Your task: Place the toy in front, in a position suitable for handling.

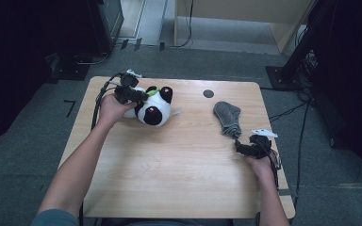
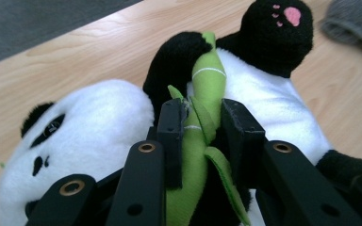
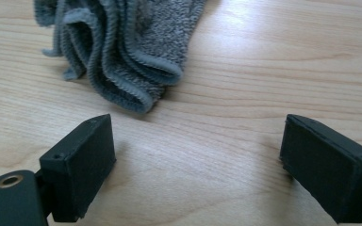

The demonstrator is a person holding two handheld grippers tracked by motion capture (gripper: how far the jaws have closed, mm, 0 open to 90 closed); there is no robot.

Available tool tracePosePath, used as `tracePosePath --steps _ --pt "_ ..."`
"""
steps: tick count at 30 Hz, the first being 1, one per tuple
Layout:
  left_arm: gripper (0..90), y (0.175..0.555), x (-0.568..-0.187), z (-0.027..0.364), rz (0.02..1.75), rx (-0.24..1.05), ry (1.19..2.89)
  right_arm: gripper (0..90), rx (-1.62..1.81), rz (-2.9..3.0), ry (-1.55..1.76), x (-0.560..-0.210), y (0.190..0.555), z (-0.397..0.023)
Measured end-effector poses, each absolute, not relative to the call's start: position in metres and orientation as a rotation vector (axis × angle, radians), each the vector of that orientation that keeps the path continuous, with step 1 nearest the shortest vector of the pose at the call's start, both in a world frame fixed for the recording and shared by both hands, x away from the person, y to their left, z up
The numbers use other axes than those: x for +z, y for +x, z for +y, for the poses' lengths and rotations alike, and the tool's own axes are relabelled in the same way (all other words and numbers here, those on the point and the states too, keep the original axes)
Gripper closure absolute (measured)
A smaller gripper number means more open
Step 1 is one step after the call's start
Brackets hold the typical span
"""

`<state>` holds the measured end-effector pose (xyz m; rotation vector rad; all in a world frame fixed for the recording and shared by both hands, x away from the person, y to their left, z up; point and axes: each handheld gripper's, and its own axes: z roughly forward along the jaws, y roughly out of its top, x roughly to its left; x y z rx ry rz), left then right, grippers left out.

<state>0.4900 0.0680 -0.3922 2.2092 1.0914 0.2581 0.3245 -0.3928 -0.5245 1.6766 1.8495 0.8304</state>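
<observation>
- Black jaws of our left gripper [image 2: 202, 127] rise closest to the lens in the left gripper view, pinching the green stuffed-fabric bamboo stalk [image 2: 206, 94] sewn to the front of the black-and-white plush panda toy [image 2: 264, 89]; the stalk sits squarely between the two pads, both of which press on it.
- Taking the panda as our landmark: it lies on its back towards the far left of the light wooden table [image 1: 169, 165], its white head nearest us and one black paw with a pink pad pointing away.
- Our left hand [image 1: 111, 109] comes at the panda from its left side in the high view, with the gripper [image 1: 139, 94] resting over its belly.
- Well to the right of the panda lies a grey knitted cloth [image 1: 227, 117], rumpled in folds.
- Our right gripper [image 1: 240, 143] sits just beyond the near end of that cloth; in the right gripper view its jaws [image 3: 195, 165] are spread wide over bare wood, with the cloth's hemmed edge [image 3: 122, 61] ahead of them and apart from both pads.
- The high view adds what the gripper views lack: a small dark round mark [image 1: 208, 93] on the table to the right of the panda, the grey carpeted floor [image 1: 42, 127] around the table, and black cables [image 1: 287, 112] trailing across it.
</observation>
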Motion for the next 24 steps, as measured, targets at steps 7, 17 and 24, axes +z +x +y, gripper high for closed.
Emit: tracePosePath --steps 7,17,24 --pt "71.3 0.463 -0.377 0.063 1.132 0.189 2.138 14.3 0.809 1.862 1.694 -0.521 0.326 -0.392" --pt "70.9 0.412 -0.38 0.046 1.132 0.228 2.114 16.4 0.816 1.854 1.714 -0.509 0.33 -0.392" --pt "70.7 0.376 -0.391 0.033 1.116 0.238 2.103 22.0 0.893 1.834 1.693 -0.494 0.329 -0.388"
